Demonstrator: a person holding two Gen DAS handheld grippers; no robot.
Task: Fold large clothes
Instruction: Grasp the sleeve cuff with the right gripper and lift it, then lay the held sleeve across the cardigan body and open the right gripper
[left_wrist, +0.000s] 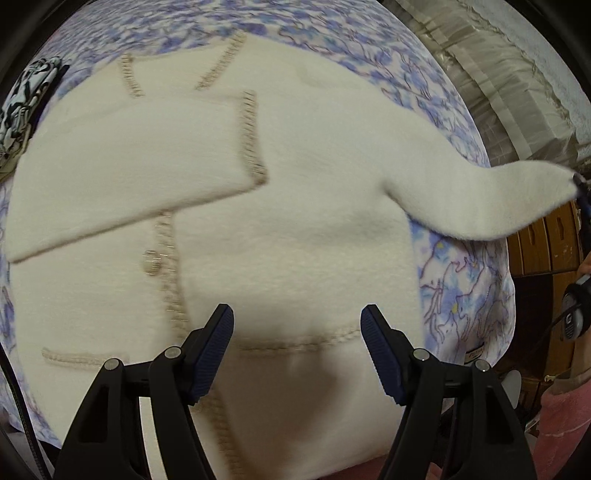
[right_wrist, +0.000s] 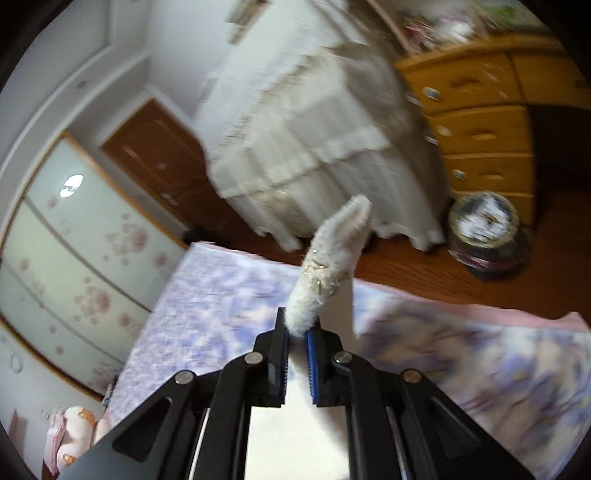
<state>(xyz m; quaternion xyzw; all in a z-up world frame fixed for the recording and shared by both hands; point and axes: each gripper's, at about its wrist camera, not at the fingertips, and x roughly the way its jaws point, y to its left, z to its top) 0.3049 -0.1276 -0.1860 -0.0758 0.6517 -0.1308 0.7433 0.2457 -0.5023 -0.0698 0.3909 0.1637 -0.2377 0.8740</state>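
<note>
Cardigan (left_wrist: 229, 229) lies flat on the bedspread (left_wrist: 461, 295); left gripper (left_wrist: 297, 354) hovers spread above its hem, the free sleeve (left_wrist: 480, 199) stretching rightward. Right gripper (right_wrist: 297, 332) pinches that sleeve's cuff (right_wrist: 332, 258), nearer for folding inward.

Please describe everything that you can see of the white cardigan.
The white cardigan looks fuzzy, with beige stitched trim, a round button and pocket lines. It lies flat on the floral bedspread. One sleeve is folded across its front; the right gripper pinches the other sleeve's cuff and lifts it sideways. The open left gripper hovers above its hem.
</note>
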